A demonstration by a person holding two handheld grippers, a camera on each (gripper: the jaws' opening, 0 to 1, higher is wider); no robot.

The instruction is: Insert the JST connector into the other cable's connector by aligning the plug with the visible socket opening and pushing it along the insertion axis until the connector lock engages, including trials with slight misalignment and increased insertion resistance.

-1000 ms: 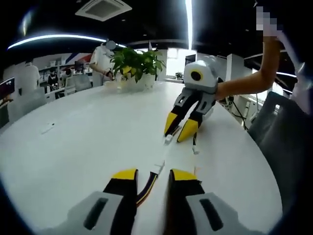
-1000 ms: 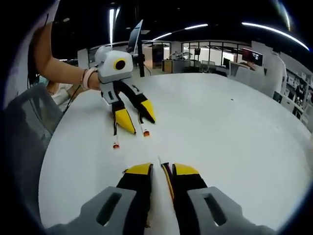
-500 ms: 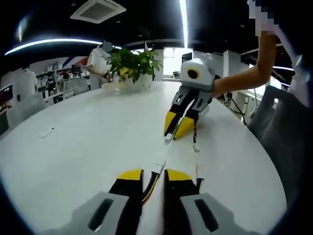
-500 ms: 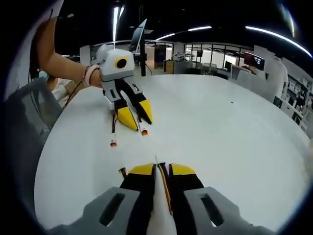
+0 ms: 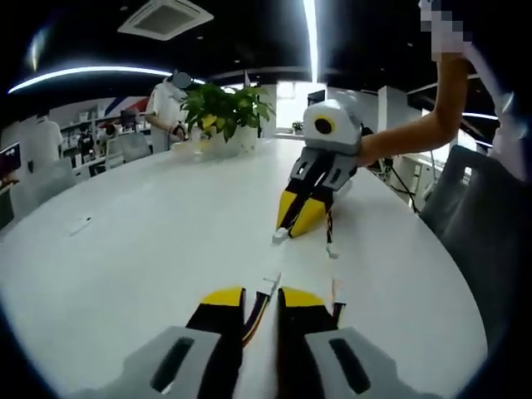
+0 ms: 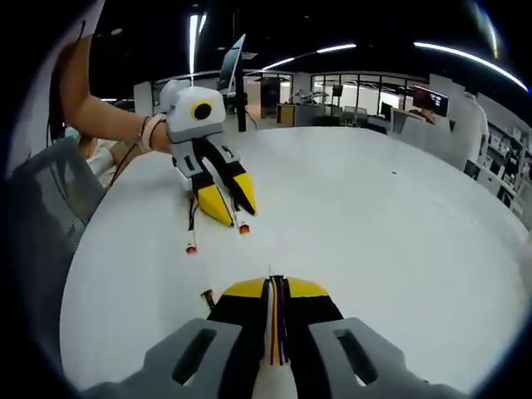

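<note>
In the left gripper view my left gripper (image 5: 263,293) is shut on a multi-coloured cable (image 5: 256,312). Its white JST connector (image 5: 268,284) sticks out just past the yellow tips. Ahead, my right gripper (image 5: 298,223) points down at the white table (image 5: 150,224) with a white connector (image 5: 280,236) at its tips and a loose cable end (image 5: 331,249) beside it. In the right gripper view my right gripper (image 6: 274,287) is shut on coloured wires (image 6: 277,328). Opposite, my left gripper (image 6: 231,208) holds a cable with an orange-tipped plug (image 6: 243,227). The two connectors are apart.
A potted plant (image 5: 224,108) stands at the far side of the round table, with a person (image 5: 170,100) behind it. A small flat object (image 5: 81,223) lies at the left. Grey chairs (image 5: 474,208) (image 6: 41,216) stand by the table edge.
Both pairs of jaws have closed in on their cables, the right one last, with the wires now showing between its tips. The two grippers have come slightly nearer each other.
</note>
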